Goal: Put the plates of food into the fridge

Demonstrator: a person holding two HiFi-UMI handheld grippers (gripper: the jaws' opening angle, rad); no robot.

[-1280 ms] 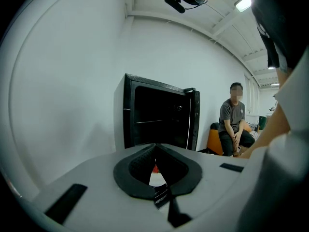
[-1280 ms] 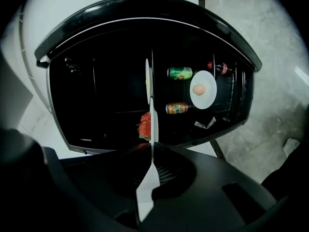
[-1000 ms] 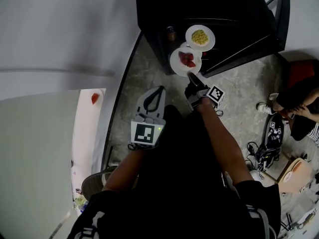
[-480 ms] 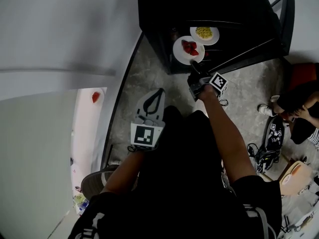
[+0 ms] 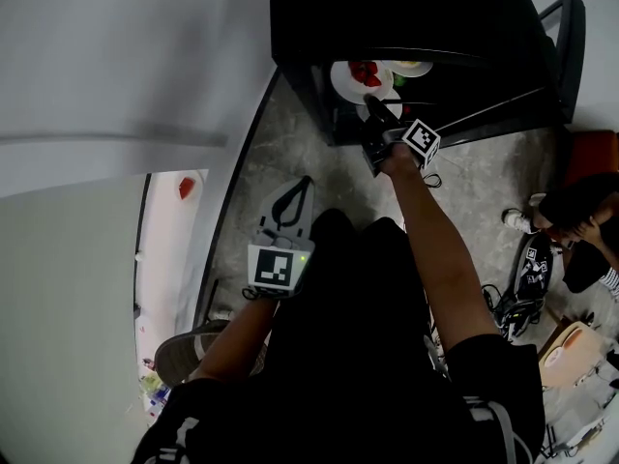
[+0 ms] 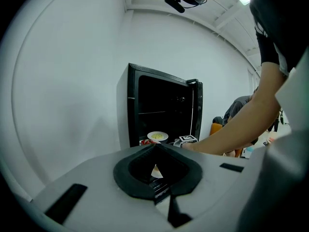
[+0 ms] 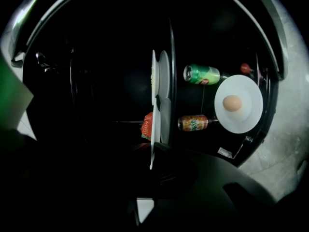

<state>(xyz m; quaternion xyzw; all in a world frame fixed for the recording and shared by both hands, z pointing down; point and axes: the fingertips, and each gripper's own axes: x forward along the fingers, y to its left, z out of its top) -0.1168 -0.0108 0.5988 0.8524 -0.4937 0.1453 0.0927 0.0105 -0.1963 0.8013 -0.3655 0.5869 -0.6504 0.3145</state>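
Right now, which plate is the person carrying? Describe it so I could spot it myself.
Find the open black fridge against the white wall. At its mouth the right gripper is shut on the rim of a white plate of red food. The plate beside it, already inside, carries yellow food instead.

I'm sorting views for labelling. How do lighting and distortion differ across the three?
Head view: strong fisheye bend, bright wall, fridge interior near black. Left gripper view: evenly lit, straight lines bowed. Right gripper view: mostly dark; only the plate of red food, green can and egg plate catch light.
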